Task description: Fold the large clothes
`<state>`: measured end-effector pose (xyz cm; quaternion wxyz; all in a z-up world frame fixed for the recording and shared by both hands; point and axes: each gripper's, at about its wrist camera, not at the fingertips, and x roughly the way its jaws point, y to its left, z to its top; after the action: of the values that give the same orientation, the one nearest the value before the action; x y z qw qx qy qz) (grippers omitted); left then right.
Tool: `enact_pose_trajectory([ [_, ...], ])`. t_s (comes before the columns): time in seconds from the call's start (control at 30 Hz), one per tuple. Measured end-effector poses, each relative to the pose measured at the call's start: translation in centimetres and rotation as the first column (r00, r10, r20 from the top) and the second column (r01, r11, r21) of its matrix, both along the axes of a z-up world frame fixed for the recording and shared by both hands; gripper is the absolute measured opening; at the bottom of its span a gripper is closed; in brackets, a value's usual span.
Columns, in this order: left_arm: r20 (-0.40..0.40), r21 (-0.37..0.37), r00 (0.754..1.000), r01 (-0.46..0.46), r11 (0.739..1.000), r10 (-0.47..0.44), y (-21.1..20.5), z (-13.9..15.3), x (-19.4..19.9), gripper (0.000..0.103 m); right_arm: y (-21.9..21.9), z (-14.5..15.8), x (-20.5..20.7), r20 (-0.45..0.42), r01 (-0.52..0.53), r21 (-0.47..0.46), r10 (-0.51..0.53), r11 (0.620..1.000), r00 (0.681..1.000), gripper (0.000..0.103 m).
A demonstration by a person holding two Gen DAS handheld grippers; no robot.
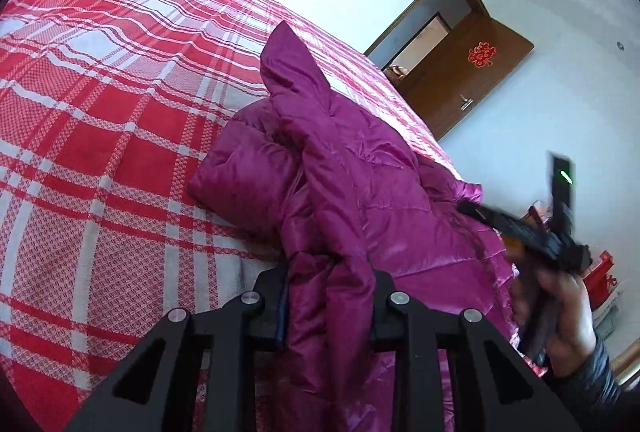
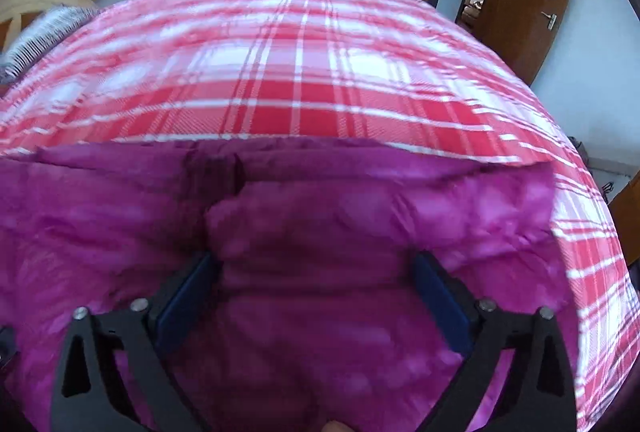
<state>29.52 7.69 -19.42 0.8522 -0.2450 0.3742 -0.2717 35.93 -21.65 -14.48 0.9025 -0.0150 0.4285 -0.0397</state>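
The purple coat (image 1: 344, 167) lies bunched near the bed (image 1: 100, 103) edge, partly hanging off. The left tongs (image 1: 328, 296) are clenched on a thick fold of it. The right tongs (image 2: 316, 296) stand wide with padding bulging between them; whether their pads press is unclear.

Risks: the slick quilted shell could slide out of the left pinch if lifted fast, and the overhanging part could drag the coat off the bed.

The right view is blurred. Sleeves, zip and hem can't be told apart.
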Motion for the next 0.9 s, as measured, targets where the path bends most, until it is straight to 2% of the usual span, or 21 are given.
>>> enact_pose_trajectory([
  [0.1, 0.009, -0.018, 1.0, 0.008, 1.0, -0.008, 0.1, 0.3, -0.4, 0.027, -0.6, 1.3, -4.7, 0.029, -0.013, 0.037, 0.012, 0.999, 1.0, 0.102],
  [0.17, 0.022, -0.012, 1.0, 0.01, 1.0, -0.01, 0.0, 0.7, -1.0, 0.026, 0.0, 0.6, -7.3, 0.024, -0.035, 0.003, 0.035, 0.999, 0.999, 0.103],
  [0.27, 0.055, -0.014, 0.998, 0.013, 1.0, -0.012, -0.2, 2.1, -1.8, 0.024, 1.3, -2.3, -7.9, -0.041, -0.058, -0.063, 0.056, 0.996, 0.998, 0.102],
  [0.4, 0.111, -0.043, 0.993, 0.042, 0.998, -0.037, -1.0, 5.7, -3.0, 0.023, 1.6, -3.2, -7.4, -0.044, -0.069, -0.079, 0.066, 0.995, 0.997, 0.103],
  [0.57, 0.175, -0.038, 0.982, 0.082, 0.996, -0.074, -3.4, 9.8, -3.8, 0.023, 0.3, -2.7, -7.2, -0.055, -0.097, -0.016, 0.096, 0.995, 0.994, 0.103],
  [0.6, 0.19, -0.031, 0.978, 0.093, 0.995, -0.086, -4.0, 10.6, -4.1, 0.023, -0.2, -2.2, -7.7, -0.049, -0.089, -0.007, 0.089, 0.996, 0.995, 0.103],
  [0.7, 0.201, -0.017, 0.972, 0.125, 0.992, -0.119, -5.7, 12.3, -4.0, 0.023, -1.7, 0.2, -11.3, 0.042, -0.089, 0.031, 0.088, 0.996, 0.995, 0.103],
  [0.77, 0.212, 0.0, 0.969, 0.134, 0.991, -0.131, -7.2, 13.1, -3.6, 0.023, -2.1, 0.5, -13.3, 0.052, -0.112, 0.052, 0.109, 0.992, 0.993, 0.103],
  [0.87, 0.216, 0.026, 0.964, 0.153, 0.988, -0.155, -9.7, 14.1, -3.5, 0.023, -1.4, -2.3, -14.2, -0.033, -0.189, 0.065, 0.192, 0.98, 0.981, 0.103],
  [0.9, 0.22, 0.044, 0.962, 0.158, 0.986, -0.164, -10.8, 14.6, -3.6, 0.023, -1.1, -3.0, -14.1, -0.029, -0.196, 0.058, 0.198, 0.979, 0.98, 0.103],
])
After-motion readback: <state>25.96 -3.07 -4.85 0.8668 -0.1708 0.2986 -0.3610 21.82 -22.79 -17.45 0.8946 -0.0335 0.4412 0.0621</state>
